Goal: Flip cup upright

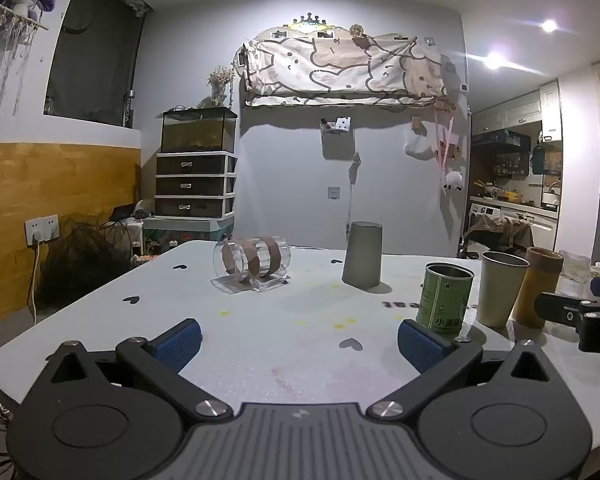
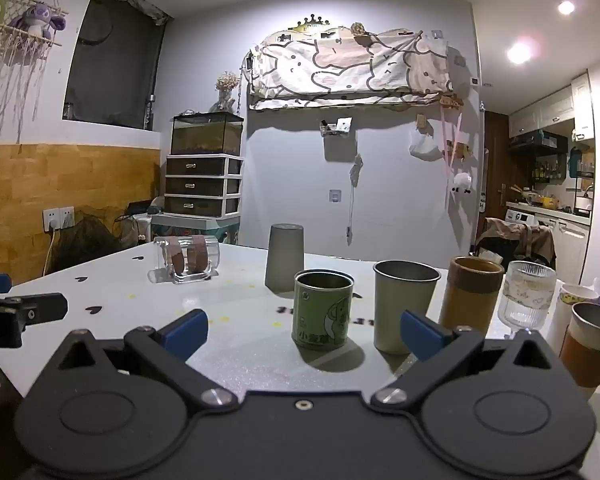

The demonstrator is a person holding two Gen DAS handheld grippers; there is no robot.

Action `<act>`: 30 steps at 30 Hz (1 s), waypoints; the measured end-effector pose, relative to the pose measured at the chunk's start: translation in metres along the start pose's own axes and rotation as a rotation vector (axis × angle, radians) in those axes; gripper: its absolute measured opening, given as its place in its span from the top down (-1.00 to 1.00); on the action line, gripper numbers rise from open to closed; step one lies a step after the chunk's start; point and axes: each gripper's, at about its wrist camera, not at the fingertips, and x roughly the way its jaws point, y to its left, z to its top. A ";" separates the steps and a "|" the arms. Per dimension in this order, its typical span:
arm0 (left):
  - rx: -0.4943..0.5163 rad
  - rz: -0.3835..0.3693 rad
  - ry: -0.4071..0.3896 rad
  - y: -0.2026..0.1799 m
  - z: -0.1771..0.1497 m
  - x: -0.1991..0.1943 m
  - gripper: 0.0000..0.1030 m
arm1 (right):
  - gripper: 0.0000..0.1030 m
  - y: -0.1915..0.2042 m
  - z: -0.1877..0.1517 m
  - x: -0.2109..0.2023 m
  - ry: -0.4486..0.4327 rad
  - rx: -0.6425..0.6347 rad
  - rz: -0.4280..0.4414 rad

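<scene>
A grey cup (image 1: 362, 255) stands upside down on the white table (image 1: 260, 352), beyond the middle; it also shows in the right wrist view (image 2: 284, 257). A clear glass mug with brown bands (image 1: 252, 261) lies on its side to the left of it, also seen from the right wrist (image 2: 188, 258). My left gripper (image 1: 298, 344) is open and empty, low over the near table, well short of both. My right gripper (image 2: 304, 334) is open and empty, with a green tin (image 2: 322, 310) standing just ahead between its fingers, not touched.
Upright to the right stand a green tin (image 1: 446, 298), a beige metal cup (image 2: 404, 306), a brown tube cup (image 2: 472, 298), a ribbed glass (image 2: 526, 294) and a brown-sleeved cup (image 2: 588, 344). Each gripper shows at the edge of the other's view (image 1: 580, 316).
</scene>
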 end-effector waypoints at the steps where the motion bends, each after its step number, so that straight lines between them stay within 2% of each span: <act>1: -0.001 0.000 0.001 0.000 0.000 0.000 -1.00 | -1.00 0.000 0.000 0.000 0.000 -0.001 0.000; 30: -0.005 -0.001 0.006 0.000 0.000 0.000 -1.00 | -1.00 0.001 0.000 -0.003 0.006 -0.001 0.004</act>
